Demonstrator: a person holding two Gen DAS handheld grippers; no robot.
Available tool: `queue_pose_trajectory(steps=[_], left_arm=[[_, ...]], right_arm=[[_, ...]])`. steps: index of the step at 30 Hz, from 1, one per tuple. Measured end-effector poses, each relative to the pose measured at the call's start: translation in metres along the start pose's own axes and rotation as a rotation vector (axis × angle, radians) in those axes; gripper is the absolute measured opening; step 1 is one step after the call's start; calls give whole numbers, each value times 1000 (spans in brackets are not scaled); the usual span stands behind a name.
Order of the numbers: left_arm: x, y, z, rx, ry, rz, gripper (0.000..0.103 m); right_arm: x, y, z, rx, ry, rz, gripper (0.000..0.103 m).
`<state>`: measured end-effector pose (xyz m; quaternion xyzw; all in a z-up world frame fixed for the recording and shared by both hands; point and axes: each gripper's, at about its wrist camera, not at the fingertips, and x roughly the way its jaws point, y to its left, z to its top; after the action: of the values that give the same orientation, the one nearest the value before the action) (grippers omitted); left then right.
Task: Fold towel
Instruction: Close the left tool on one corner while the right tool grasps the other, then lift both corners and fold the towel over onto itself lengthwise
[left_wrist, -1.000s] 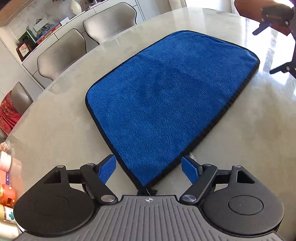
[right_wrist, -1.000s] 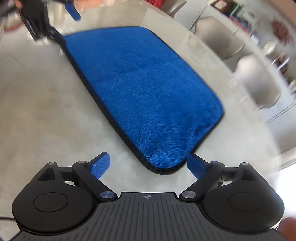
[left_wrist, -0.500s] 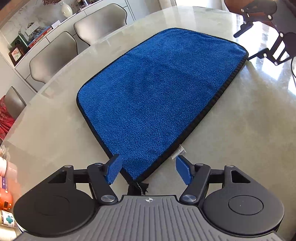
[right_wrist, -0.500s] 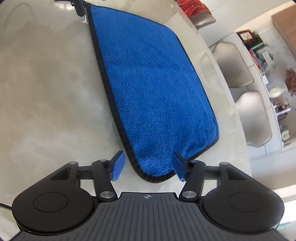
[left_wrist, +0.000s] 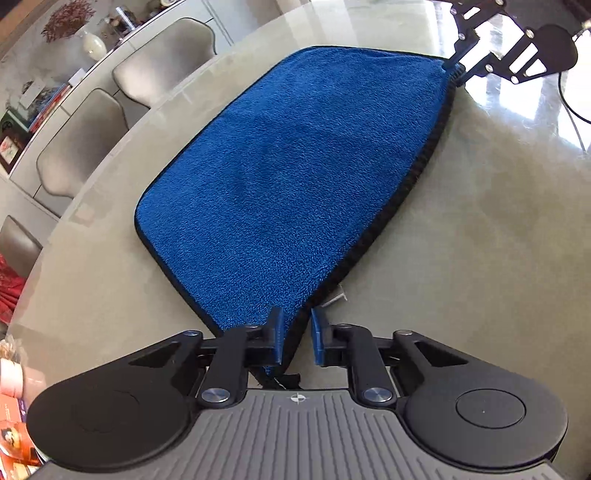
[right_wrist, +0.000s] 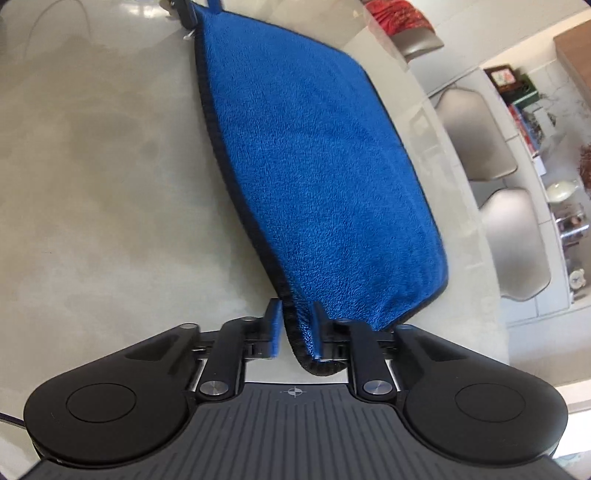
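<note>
A blue towel (left_wrist: 295, 166) with a black hem lies flat on the pale stone table (left_wrist: 480, 240). In the left wrist view my left gripper (left_wrist: 296, 332) has the near corner bunched between its blue pads, and its jaws are closing on it. A small white tag (left_wrist: 338, 297) sticks out by that corner. In the right wrist view the towel (right_wrist: 325, 184) runs away from my right gripper (right_wrist: 297, 328), whose jaws are closing on the hem of the other near corner, which curls up between the pads. Each gripper shows at the far corner in the other's view.
Grey chairs (left_wrist: 81, 147) stand along the table's far side, also in the right wrist view as chairs (right_wrist: 476, 136). Behind them is a shelf with books and ornaments (right_wrist: 524, 110). The table's curved rim (right_wrist: 476, 258) runs just past the towel's far edge.
Both grippers went from wide open around the towel's near corners to closed on them. Both wrists rolled, and the pinched corners now bunch up off the table.
</note>
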<state>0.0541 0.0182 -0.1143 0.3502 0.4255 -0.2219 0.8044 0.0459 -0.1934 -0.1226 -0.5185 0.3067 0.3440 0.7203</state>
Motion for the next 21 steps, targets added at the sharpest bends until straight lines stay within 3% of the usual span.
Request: queue_pose_trajectory(steps=[9, 21], left_arm=[[0, 6, 5, 33, 2, -4, 8], [4, 37, 29, 91, -24, 50, 7]], right_arm=[[-5, -35, 2, 204, -16, 39, 11], [-8, -69, 5, 262, -44, -14, 10]])
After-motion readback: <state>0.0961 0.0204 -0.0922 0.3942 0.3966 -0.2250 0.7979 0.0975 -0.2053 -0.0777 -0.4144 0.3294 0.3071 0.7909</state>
